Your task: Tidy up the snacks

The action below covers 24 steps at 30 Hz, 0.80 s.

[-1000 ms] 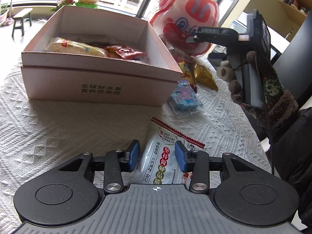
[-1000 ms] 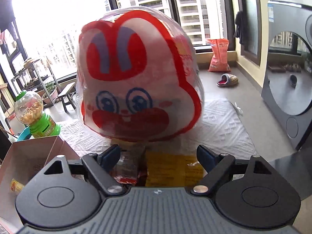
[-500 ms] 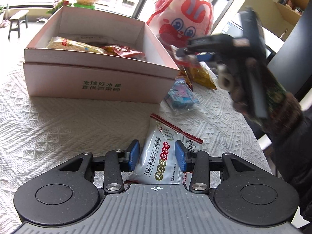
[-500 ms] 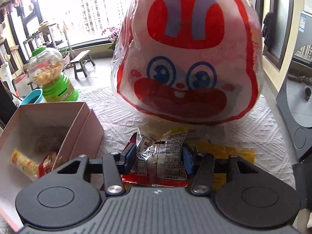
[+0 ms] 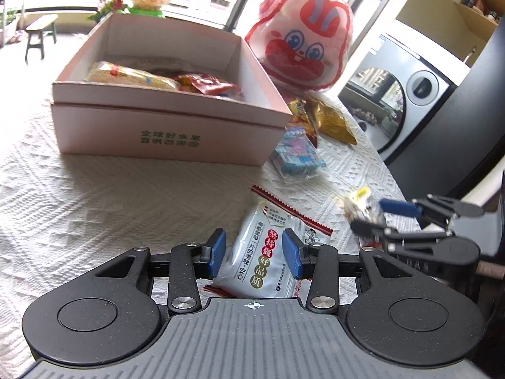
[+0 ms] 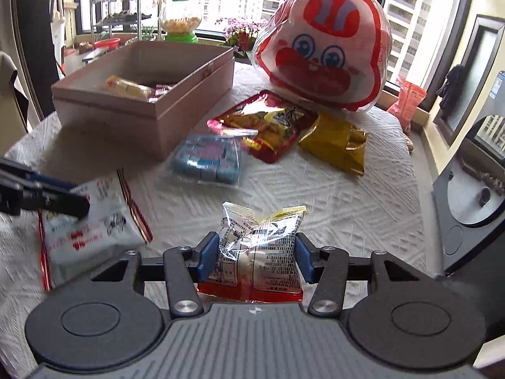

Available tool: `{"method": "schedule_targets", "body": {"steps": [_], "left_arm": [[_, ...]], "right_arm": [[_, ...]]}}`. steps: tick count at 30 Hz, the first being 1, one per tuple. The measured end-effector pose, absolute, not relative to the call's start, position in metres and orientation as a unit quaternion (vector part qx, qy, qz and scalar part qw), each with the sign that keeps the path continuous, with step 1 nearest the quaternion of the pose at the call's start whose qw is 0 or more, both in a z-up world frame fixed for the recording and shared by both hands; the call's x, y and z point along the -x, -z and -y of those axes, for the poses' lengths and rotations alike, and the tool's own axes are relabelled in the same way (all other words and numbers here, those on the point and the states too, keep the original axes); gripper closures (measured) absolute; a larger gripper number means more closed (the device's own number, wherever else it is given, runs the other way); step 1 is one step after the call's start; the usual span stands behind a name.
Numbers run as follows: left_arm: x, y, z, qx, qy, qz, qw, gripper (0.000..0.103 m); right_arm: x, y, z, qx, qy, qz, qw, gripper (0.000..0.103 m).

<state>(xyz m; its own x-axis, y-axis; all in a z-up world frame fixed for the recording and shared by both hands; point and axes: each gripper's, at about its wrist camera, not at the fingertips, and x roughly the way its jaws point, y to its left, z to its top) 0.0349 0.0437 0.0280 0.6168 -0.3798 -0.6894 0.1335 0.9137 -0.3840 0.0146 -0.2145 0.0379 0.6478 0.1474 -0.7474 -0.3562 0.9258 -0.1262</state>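
Note:
My left gripper [image 5: 254, 257] is shut on a white snack packet with red edges [image 5: 268, 252], held low over the tablecloth; the packet also shows in the right wrist view [image 6: 91, 230]. My right gripper [image 6: 256, 257] is shut on a clear snack packet with a red bottom [image 6: 258, 252]; it appears at the right of the left wrist view [image 5: 366, 218]. The pink open box [image 5: 164, 126] holds a yellow packet [image 5: 132, 77] and a red packet [image 5: 205, 83].
A big rabbit-face bag [image 6: 325, 44] stands behind loose snacks: a blue packet [image 6: 208, 159], a red-and-yellow packet [image 6: 268, 124] and a gold packet [image 6: 337, 142]. A candy jar [image 6: 181, 19] stands behind the box. A washing machine [image 5: 407, 94] is right of the table.
My right gripper took the clear packet from under the rabbit bag and pulled back and down toward the near right of the table. My left gripper kept its packet, barely moving.

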Motion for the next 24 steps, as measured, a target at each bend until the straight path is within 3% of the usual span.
{"method": "schedule_targets", "body": {"steps": [2, 5, 8, 12, 18, 24], "left_arm": [[-0.030, -0.034, -0.047, 0.160, 0.132, -0.407, 0.890, 0.059], [-0.037, -0.047, -0.047, 0.174, 0.116, -0.440, 0.873, 0.060], [-0.061, -0.065, -0.037, 0.174, 0.142, -0.533, 0.816, 0.067], [-0.062, -0.104, 0.005, 0.029, 0.148, -0.572, 0.806, 0.072], [-0.059, -0.140, 0.011, 0.095, 0.199, -0.562, 0.797, 0.074], [-0.067, -0.144, 0.014, 0.120, 0.219, -0.580, 0.775, 0.074]], "right_arm": [[-0.009, -0.037, 0.217, 0.107, -0.151, -0.391, 0.901, 0.031], [-0.011, -0.028, 0.218, 0.077, -0.143, -0.396, 0.904, 0.028], [-0.011, -0.018, 0.225, 0.040, -0.132, -0.383, 0.914, 0.021], [-0.008, -0.013, 0.225, 0.044, -0.132, -0.366, 0.920, 0.020], [-0.008, -0.012, 0.224, 0.042, -0.130, -0.362, 0.922, 0.017], [-0.010, -0.011, 0.223, 0.044, -0.130, -0.364, 0.921, 0.013]]}}
